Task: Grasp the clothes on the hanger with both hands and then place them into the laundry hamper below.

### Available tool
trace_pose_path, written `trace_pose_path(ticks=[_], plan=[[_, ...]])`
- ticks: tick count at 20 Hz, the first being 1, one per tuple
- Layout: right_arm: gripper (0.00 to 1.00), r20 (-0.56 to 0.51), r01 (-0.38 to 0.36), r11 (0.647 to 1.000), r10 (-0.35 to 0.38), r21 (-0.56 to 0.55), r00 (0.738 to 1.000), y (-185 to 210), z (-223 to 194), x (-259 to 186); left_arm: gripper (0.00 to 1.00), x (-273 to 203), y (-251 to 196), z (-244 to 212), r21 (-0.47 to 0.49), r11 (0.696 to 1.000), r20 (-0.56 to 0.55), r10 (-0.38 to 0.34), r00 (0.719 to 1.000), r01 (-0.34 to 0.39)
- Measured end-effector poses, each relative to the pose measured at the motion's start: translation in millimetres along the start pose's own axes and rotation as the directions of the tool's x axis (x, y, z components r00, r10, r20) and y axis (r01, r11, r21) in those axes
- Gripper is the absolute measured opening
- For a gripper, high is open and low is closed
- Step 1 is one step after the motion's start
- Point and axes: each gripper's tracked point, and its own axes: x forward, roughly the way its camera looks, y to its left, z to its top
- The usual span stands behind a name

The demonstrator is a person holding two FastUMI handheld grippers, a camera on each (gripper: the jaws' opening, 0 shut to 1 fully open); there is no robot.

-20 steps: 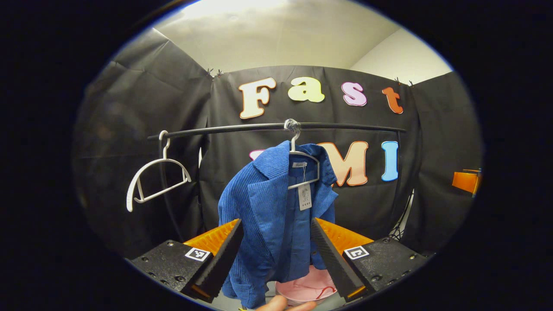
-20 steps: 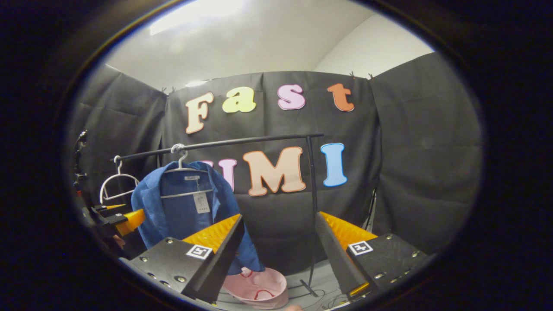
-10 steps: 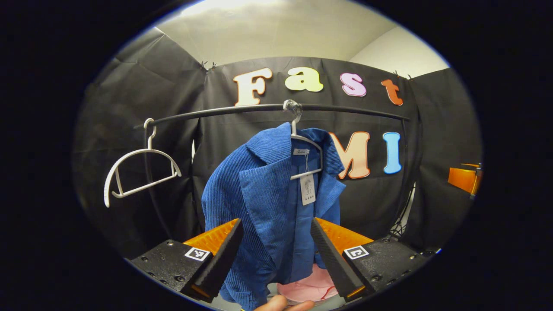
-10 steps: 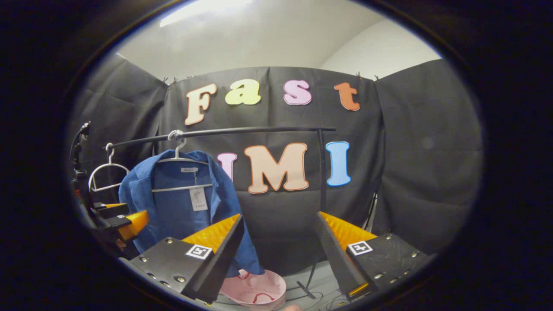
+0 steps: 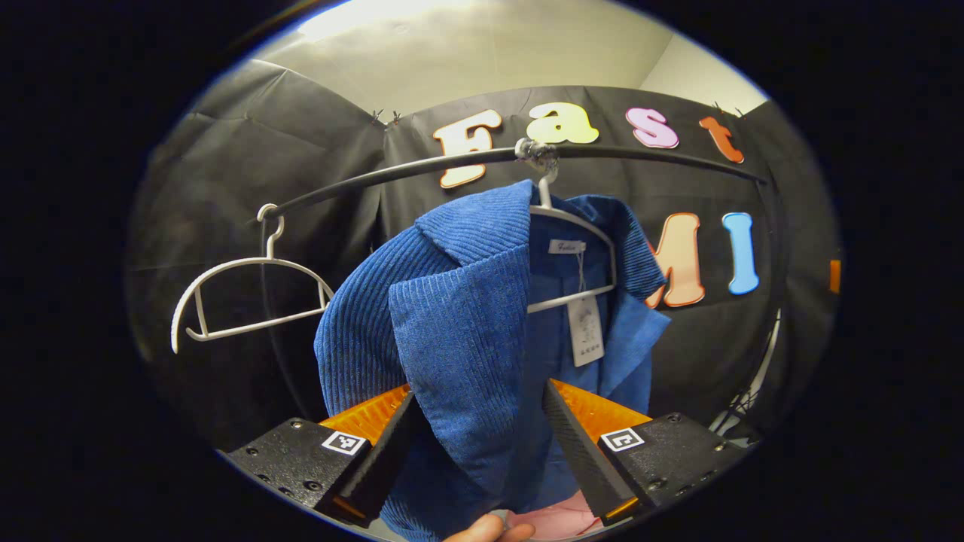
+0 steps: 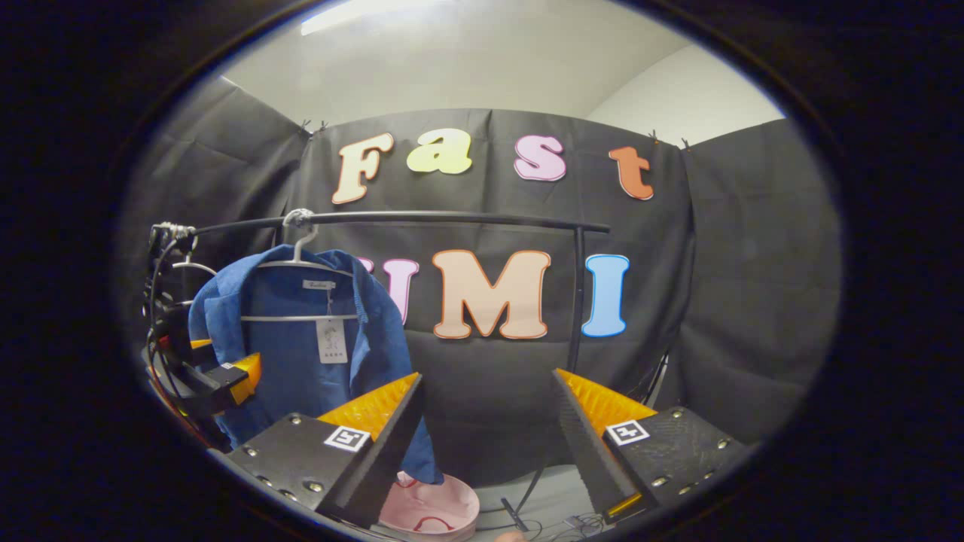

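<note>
A blue corduroy jacket (image 5: pixel 467 331) hangs open on a white hanger (image 5: pixel 580 226) from a black rail (image 5: pixel 422 169). My left gripper (image 5: pixel 478 395) is open, and the jacket's left front panel hangs between its two fingers without being pinched. In the right gripper view the jacket (image 6: pixel 301 346) is at the left, with the left gripper (image 6: pixel 226 376) at its left edge. My right gripper (image 6: pixel 488 379) stands open and holds nothing, off to the right of the jacket. The pink hamper (image 6: pixel 429 512) sits on the floor below the jacket, also pink hamper (image 5: pixel 557 519).
An empty white hanger (image 5: pixel 248 301) hangs at the rail's left end. The rail's upright post (image 6: pixel 576 301) stands right of the jacket, with cables on the floor near its foot. A person's thumb (image 5: pixel 489 531) shows at the bottom edge.
My left gripper has moved in toward the jacket, so the front panel now hangs between its fingers. The right gripper has crept forward slightly and stays open.
</note>
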Motion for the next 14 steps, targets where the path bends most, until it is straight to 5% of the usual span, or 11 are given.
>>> trace_pose_path(ticks=[3, 8, 14], plan=[[1.00, -0.008, 0.019, 0.999, -0.019, -0.038, 1.000, -14.9, -0.9, -1.3, 0.96, 11.6, 7.5, 10.9, -0.006, 1.000, 0.044, 0.023, 0.999, -0.023], [0.98, -0.028, 0.022, 0.996, -0.024, -0.082, 0.999, -26.1, -5.2, -10.2, 0.75, 14.4, 15.5, 21.6, -0.073, 0.997, 0.064, 0.007, 0.998, -0.002], [0.98, -0.025, -0.057, 0.995, 0.055, -0.080, 0.998, 2.3, -12.2, 3.9, 0.27, 9.8, 16.1, 24.3, -0.016, 0.999, 0.051, -0.031, 0.998, 0.031]])
